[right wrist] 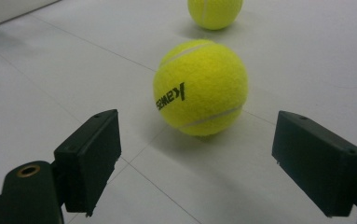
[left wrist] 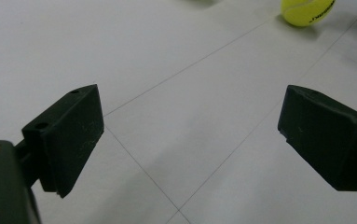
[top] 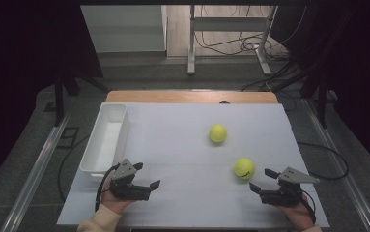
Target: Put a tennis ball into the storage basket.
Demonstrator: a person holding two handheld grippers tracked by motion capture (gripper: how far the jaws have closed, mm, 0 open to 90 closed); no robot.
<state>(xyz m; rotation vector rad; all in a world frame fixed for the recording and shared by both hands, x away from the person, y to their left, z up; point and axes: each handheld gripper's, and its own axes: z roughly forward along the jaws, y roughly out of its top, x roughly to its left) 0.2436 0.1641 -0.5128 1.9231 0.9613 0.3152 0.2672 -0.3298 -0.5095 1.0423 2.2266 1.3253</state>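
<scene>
Two yellow tennis balls lie on the white table. The near ball [top: 244,168] [right wrist: 200,87] carries black lettering and rests just ahead of my right gripper [top: 263,179] [right wrist: 197,156], whose jaws stand wide open with nothing between them. The far ball [top: 218,133] [right wrist: 215,12] sits beyond it, toward the table's middle. My left gripper [top: 146,175] [left wrist: 190,135] is open and empty at the near left, pointing right across the table; the near ball [left wrist: 307,11] shows far off at the top right of the left gripper view.
A long white bin [top: 106,137] stands along the table's left edge, just beyond the left gripper. A wooden strip [top: 192,96] borders the far edge. Cables and a metal frame [top: 231,38] sit on the floor behind.
</scene>
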